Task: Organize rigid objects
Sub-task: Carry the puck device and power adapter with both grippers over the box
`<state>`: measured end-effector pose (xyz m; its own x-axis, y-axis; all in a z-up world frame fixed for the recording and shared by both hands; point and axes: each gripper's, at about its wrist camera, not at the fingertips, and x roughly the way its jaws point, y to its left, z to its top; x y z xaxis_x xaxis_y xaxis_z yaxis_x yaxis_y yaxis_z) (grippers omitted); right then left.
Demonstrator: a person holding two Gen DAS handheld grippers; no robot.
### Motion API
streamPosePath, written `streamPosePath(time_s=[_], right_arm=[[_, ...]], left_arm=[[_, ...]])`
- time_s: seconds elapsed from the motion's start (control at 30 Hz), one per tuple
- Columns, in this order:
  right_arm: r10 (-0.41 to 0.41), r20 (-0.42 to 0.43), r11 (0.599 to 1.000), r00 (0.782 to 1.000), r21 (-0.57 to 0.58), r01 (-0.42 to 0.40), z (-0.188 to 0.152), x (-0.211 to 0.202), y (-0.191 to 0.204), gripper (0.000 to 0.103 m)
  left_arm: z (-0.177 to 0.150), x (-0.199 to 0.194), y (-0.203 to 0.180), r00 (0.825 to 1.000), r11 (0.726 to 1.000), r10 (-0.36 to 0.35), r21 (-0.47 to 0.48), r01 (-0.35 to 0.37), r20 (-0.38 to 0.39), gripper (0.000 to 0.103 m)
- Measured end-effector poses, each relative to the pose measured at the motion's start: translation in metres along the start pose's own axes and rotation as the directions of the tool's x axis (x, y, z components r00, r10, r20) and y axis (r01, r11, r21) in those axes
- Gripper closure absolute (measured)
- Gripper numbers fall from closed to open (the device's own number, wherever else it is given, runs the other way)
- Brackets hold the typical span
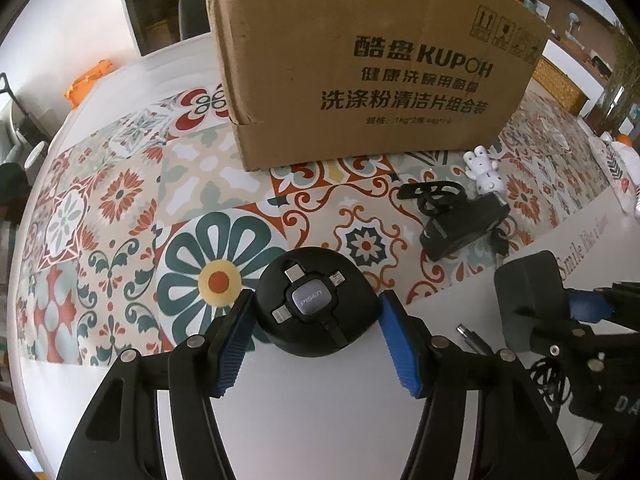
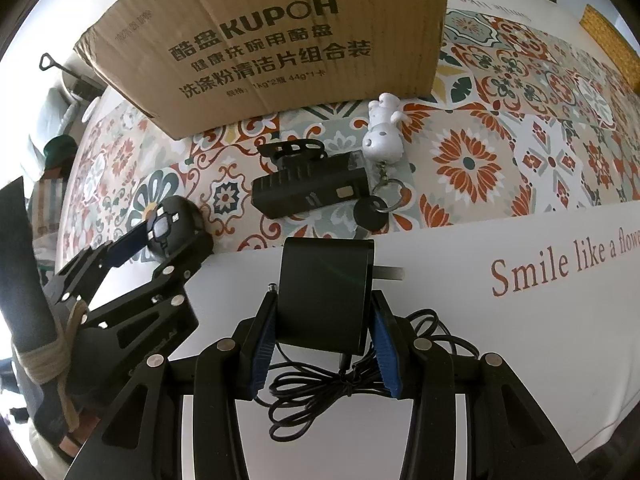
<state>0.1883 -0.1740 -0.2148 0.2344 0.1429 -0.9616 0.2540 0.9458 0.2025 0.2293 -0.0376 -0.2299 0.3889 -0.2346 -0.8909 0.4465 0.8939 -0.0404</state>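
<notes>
Near the table's front edge, the left gripper (image 1: 318, 312) has its blue pads pressed on a round black multi-plug cable reel (image 1: 316, 304), while the right gripper (image 2: 324, 320) clamps a black plug-in power adapter (image 2: 324, 292) with its bundled black cord (image 2: 320, 392); a brown cardboard box (image 1: 380, 60) stands behind on the floral patterned cloth (image 1: 120, 200).

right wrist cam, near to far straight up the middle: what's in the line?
coiled cable → black power adapter clamped in the right gripper → black key → black ribbed device → white figurine keychain → cardboard box
</notes>
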Motion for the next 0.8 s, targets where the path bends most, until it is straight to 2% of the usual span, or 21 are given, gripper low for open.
streamPosePath(time_s=[0.43,0.8], right_arm=[[0.023,0.043,0.999,0.999,-0.030,-0.022,-0.002,-0.022,-0.005,0.059],[0.052,0.150,0.995,0.987,-0.092,-0.039,0.000,-0.069,0.001,0.059]], left_arm=[[0.002,-0.055,-0.004,0.997,0.998,0.029,-0.050,-0.025,0.076,0.041],[0.017,-0.104,-0.012,0.986,0.994,0.061,-0.102,-0.045,0.154,0.041]])
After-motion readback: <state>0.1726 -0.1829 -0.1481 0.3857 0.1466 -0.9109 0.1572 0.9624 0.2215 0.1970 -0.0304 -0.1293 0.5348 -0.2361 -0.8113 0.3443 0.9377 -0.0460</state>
